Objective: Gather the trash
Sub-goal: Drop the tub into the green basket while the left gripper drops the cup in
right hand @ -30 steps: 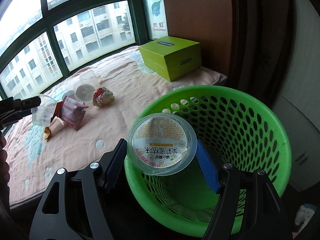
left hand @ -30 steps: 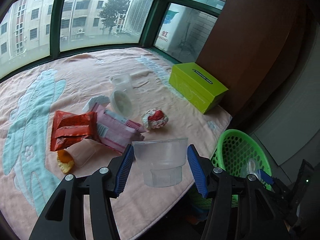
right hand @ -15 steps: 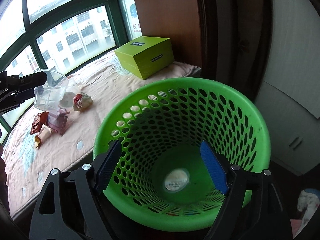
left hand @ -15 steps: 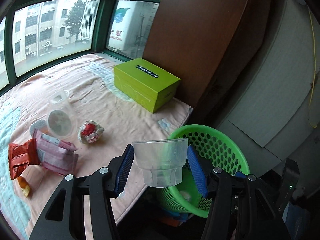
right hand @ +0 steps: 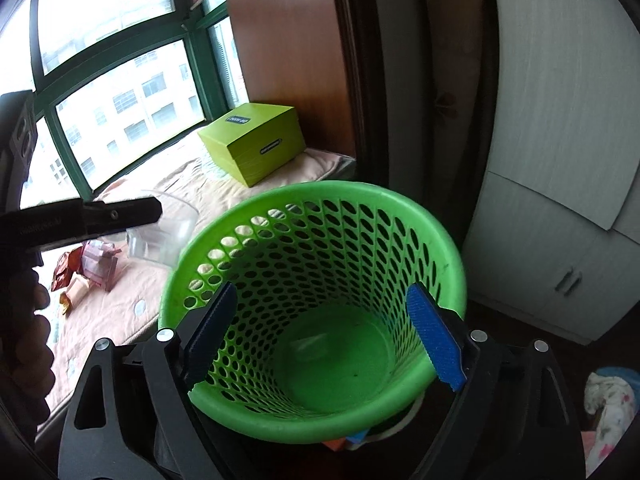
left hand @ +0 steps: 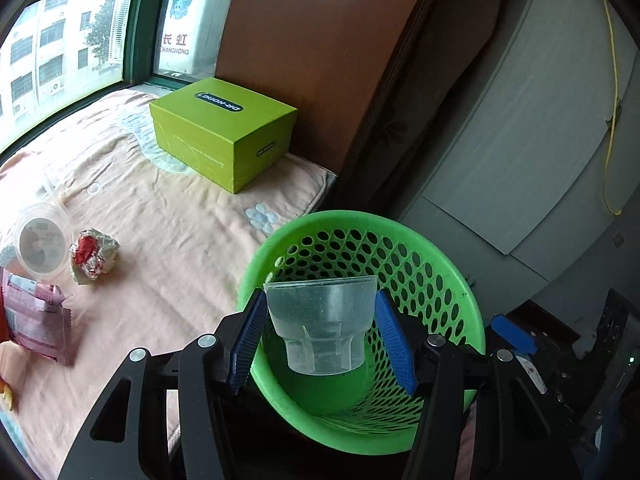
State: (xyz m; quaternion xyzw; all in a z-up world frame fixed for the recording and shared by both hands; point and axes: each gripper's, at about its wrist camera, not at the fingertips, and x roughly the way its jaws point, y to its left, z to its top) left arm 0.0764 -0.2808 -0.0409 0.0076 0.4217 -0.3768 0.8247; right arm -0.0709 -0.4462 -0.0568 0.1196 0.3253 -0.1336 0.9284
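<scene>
A clear plastic cup is clamped upright between the blue pads of my left gripper, which hangs over the mouth of the green mesh basket. The right wrist view shows the same cup at the basket's left rim. My right gripper hovers above the basket with its jaws opening and nothing between them. A pale round shape lies blurred on the basket floor. On the pink blanket remain a crumpled red-white wrapper, a clear round tub and a pink packet.
A lime-green box sits on the blanket by the brown wooden panel. Grey cabinet doors stand to the right of the basket. Windows run behind the blanket. A hand grips the left tool's handle.
The left gripper has carried the cup from over the blanket to above the basket. The right gripper has opened, and the round lidded tub it held has dropped into the basket.
</scene>
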